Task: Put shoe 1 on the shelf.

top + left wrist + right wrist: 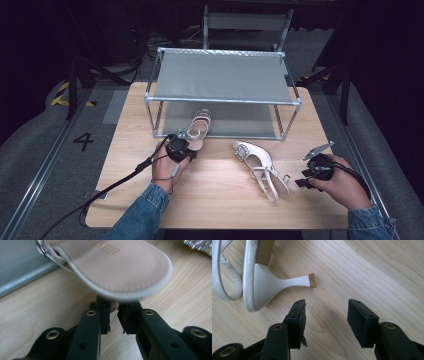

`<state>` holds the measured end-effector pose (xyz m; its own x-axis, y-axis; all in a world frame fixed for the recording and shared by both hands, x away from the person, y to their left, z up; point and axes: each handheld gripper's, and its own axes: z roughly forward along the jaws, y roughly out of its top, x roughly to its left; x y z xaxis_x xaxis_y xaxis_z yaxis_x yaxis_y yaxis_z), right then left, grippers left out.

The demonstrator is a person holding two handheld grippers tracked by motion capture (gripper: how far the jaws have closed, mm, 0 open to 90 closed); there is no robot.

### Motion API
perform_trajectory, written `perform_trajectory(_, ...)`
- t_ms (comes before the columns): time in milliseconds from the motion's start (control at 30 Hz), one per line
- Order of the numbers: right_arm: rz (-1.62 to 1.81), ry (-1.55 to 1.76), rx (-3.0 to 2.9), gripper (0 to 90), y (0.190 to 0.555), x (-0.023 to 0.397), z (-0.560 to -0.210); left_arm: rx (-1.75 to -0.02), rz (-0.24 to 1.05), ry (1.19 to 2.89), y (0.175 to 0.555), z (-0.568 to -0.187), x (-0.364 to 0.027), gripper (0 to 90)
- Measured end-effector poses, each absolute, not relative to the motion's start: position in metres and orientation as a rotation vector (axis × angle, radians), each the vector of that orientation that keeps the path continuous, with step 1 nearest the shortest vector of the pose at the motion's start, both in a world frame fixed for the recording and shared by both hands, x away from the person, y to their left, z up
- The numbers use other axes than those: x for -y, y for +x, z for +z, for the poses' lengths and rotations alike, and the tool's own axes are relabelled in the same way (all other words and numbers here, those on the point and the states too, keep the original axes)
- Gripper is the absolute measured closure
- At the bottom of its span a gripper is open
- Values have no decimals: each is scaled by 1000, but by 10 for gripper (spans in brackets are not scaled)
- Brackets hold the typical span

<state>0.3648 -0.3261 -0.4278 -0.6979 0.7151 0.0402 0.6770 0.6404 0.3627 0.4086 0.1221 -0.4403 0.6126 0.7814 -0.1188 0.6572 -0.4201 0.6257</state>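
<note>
A cream slingback sandal lies with its toe under the front edge of the metal shoe rack and its heel end toward me. My left gripper reaches under that heel end. Its jaws stand nearly together, pinching the thin beige heel between the pads. A second cream sandal with a sparkly buckle lies on its side mid-table, its slim heel pointing right. My right gripper rests open on the table just short of that heel, nothing between its fingers.
The two-tier rack with grey fabric shelves stands at the back of the wooden table. Black cables trail from both grippers off the table's left and right. A metal chair frame stands behind the rack.
</note>
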Motion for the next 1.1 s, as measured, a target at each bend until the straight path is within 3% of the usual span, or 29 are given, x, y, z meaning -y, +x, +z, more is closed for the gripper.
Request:
perform_trajectory(133,531,1174,-2755,499,363,327,-430,-1104,302,2244,409,-437,-114,805)
perform_trajectory(433,524,1202,-2736,498,353,331,-429,-1087,262,2186,417,-430,-99,806)
perform_trajectory(1100,500,1284,-2708,498,337,346,-435,-1132,373,2143,469,-431,-89,807)
